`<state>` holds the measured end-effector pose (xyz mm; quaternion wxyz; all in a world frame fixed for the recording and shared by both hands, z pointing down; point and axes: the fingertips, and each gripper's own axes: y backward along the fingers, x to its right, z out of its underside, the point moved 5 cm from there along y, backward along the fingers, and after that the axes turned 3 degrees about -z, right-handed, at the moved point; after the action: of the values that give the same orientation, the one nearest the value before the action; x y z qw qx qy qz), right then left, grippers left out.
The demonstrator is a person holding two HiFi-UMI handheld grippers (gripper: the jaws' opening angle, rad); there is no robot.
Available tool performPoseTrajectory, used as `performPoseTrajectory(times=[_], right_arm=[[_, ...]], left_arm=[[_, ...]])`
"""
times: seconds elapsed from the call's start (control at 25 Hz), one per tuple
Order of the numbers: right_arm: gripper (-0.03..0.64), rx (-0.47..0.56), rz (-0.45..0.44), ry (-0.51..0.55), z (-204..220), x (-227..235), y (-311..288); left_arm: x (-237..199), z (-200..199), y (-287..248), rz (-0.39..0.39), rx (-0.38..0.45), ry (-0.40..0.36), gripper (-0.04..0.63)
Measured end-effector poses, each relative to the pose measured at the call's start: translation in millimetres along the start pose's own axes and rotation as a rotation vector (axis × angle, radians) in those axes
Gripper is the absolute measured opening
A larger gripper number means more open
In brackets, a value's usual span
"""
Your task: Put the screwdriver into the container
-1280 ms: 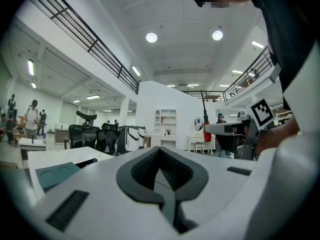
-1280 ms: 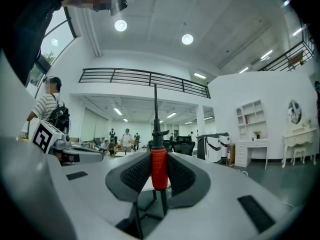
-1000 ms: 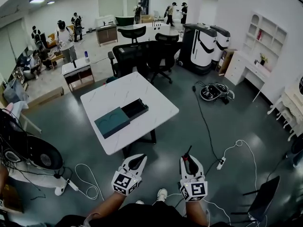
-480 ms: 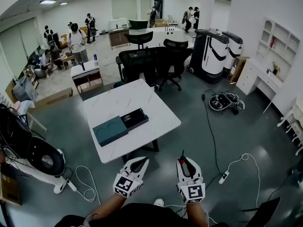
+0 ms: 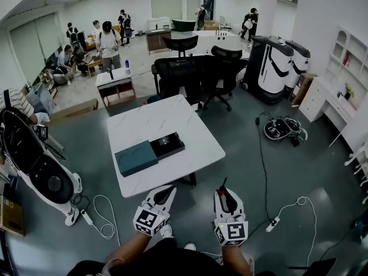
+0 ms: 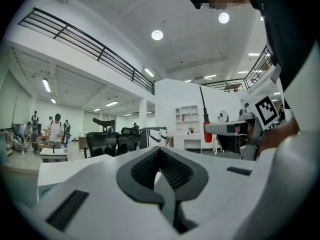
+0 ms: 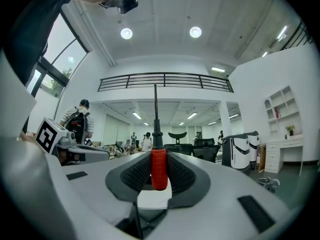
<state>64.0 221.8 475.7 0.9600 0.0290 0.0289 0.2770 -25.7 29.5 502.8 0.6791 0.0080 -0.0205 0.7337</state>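
Note:
A white table (image 5: 172, 119) stands ahead of me, and on it lies an open black container (image 5: 168, 145) with its teal lid (image 5: 135, 157) beside it on the left. My right gripper (image 5: 225, 193) is shut on a red-handled screwdriver (image 5: 227, 199) just short of the table's near edge. In the right gripper view the screwdriver's handle (image 7: 159, 169) sits between the pads with the black shaft pointing up. My left gripper (image 5: 166, 191) hangs level beside it, shut and holding nothing (image 6: 160, 151). The left gripper view also shows the screwdriver (image 6: 206, 129) at the right.
Black office chairs (image 5: 187, 73) stand behind the table. Two white-and-black machines (image 5: 279, 62) are at the back right. Cables and a power strip (image 5: 271, 225) lie on the floor at the right. A large wheeled device (image 5: 43, 174) is at the left. People stand far back.
Both grippers have advanced toward the table, which now lies closer. The screwdriver stays held upright in the right gripper. The left gripper stays shut.

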Motion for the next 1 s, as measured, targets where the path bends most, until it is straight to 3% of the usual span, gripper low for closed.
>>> performPoseTrajectory(times=[0.4,1.0], right_arm=[[0.108,-0.032,-0.047,0.005,9,7,-79],[0.107,-0.068,-0.182,0.014,22,-30,-253]], left_arm=[[-63,10,-32,-0.083,0.005,0.023,0.006],[-201,13,-71,-0.135,0.001,0.030,0.006]])
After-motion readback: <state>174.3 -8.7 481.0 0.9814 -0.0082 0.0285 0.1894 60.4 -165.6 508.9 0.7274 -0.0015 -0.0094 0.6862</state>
